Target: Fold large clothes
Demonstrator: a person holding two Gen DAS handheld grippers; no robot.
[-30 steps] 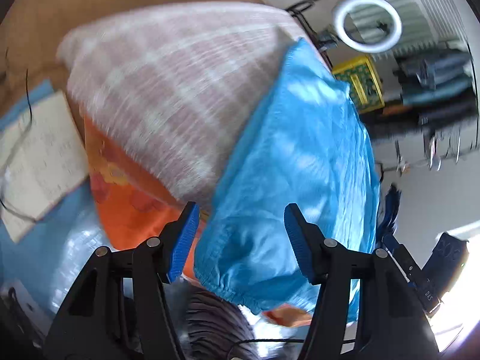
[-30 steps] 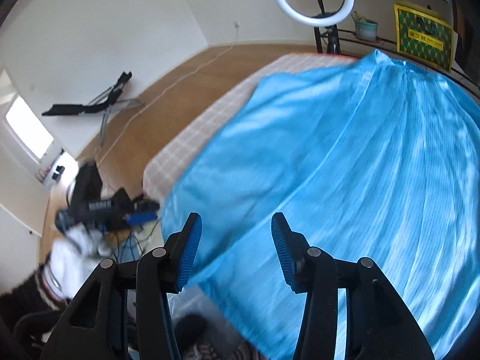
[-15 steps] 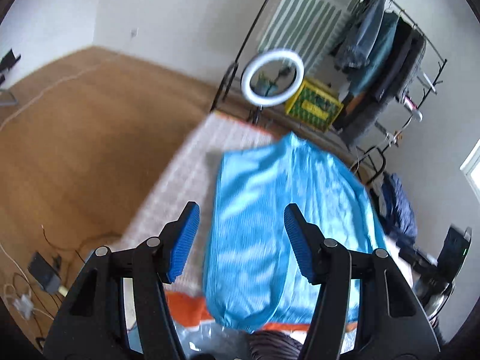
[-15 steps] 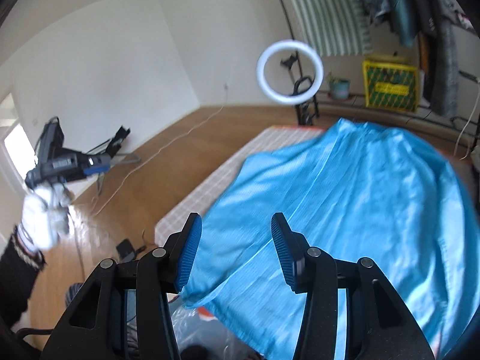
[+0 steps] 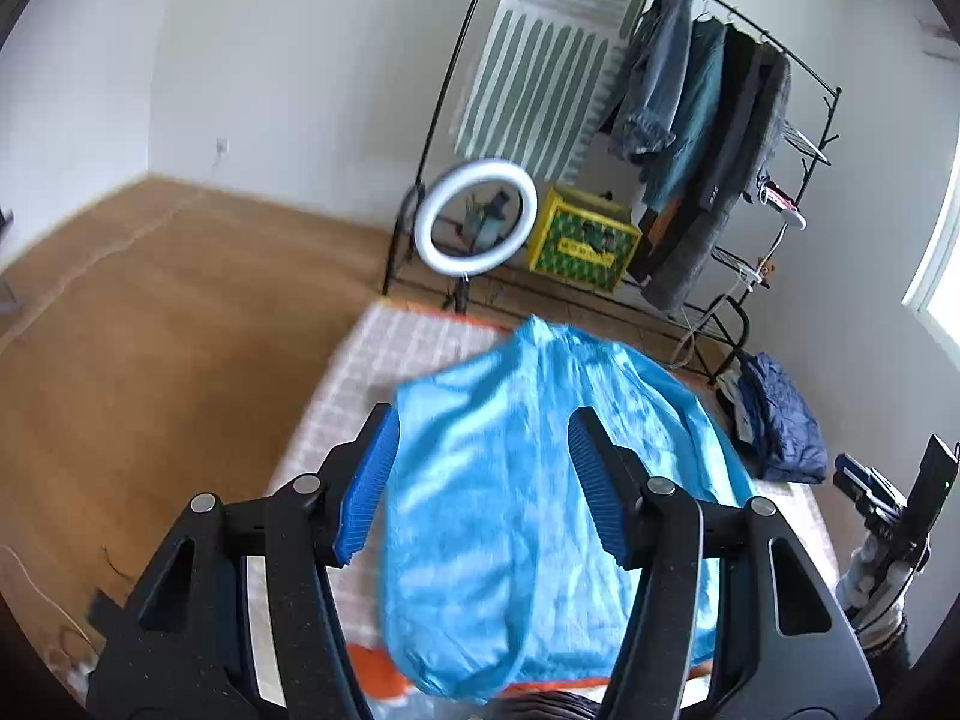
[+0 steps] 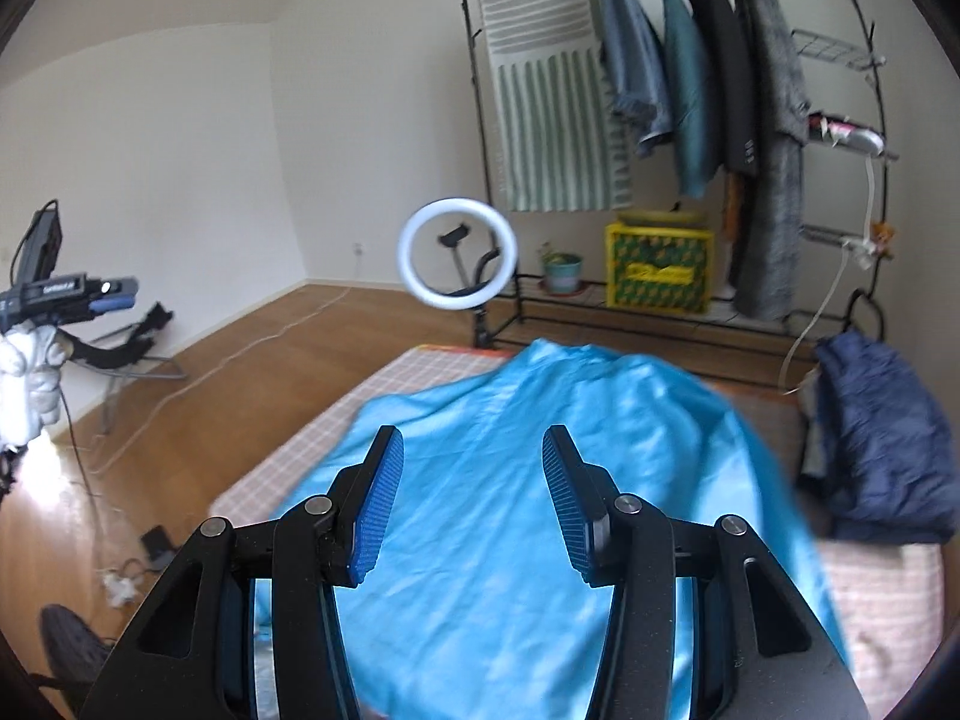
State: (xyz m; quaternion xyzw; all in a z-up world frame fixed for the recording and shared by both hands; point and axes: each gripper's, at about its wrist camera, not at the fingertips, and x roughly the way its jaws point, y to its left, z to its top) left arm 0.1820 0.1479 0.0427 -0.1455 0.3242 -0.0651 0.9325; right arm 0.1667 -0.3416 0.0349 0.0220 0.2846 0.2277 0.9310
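On the checked mat (image 5: 384, 354), blue garment (image 5: 528, 510)

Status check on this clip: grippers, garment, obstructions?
Left gripper and right gripper open, empty. Blue garment spread on checked mat. Nothing obstructing.

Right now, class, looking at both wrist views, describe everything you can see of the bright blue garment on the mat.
The blue garment is a large piece of thin, slightly shiny, finely creased fabric. It lies spread flat, not yet folded, over a pale checked mat with an orange edge. Its far end narrows toward the ring light; its near hem looks gathered and overhangs the mat's near edge. A dark navy bundle lies close beside it. Neither gripper touches it.
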